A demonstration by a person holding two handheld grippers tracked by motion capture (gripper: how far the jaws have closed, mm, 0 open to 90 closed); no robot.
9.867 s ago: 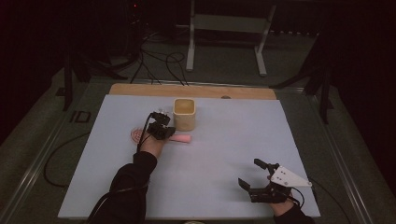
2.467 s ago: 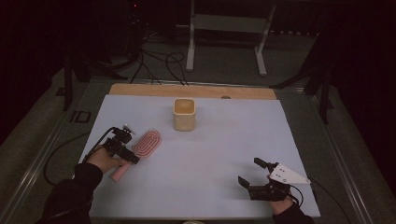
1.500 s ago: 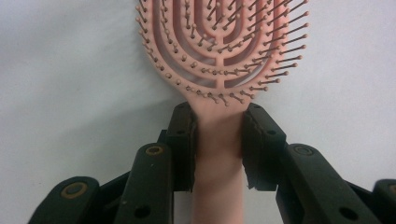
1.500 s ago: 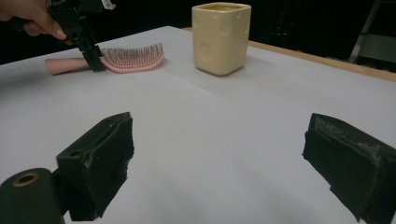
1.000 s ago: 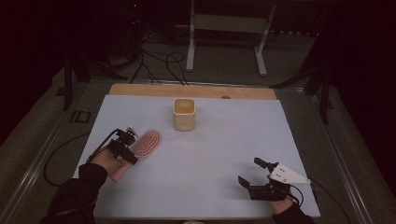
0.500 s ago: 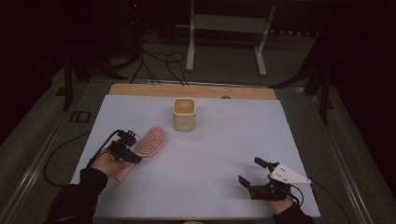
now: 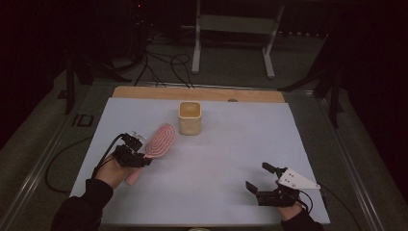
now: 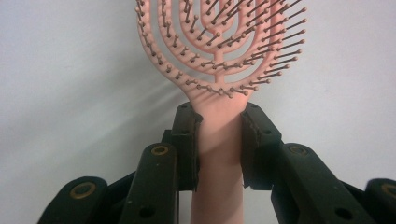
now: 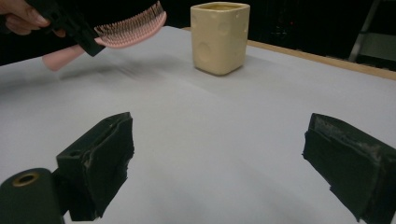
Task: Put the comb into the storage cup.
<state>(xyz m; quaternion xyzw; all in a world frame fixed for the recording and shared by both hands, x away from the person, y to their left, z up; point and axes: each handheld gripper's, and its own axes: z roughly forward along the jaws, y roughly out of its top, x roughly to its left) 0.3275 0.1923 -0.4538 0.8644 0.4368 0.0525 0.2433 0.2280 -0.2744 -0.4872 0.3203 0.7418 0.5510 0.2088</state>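
A pink hairbrush (image 7: 158, 138) is held off the white table at the left, its bristles facing up and its oval head pointing toward the cup. My left gripper (image 7: 137, 155) is shut on the hairbrush (image 8: 219, 51) where the handle meets the head, both pads (image 8: 189, 140) pressed on its sides. A cream square cup (image 7: 189, 117) stands upright at the table's middle back. My right gripper (image 7: 261, 182) rests at the front right, open with nothing between its jaws. From the right gripper view the cup (image 9: 219, 35) stands ahead and the hairbrush (image 9: 128, 29) hovers at the upper left.
The white table cover (image 7: 226, 159) ends in a wooden strip (image 7: 192, 94) at the back. Cables (image 7: 163, 62) and a metal stand (image 7: 233, 29) lie on the dark floor beyond. A black cable (image 7: 57, 163) runs off the table's left side.
My left gripper has lifted the hairbrush and carried it a little right and toward the cup. The right gripper has stayed where it was.
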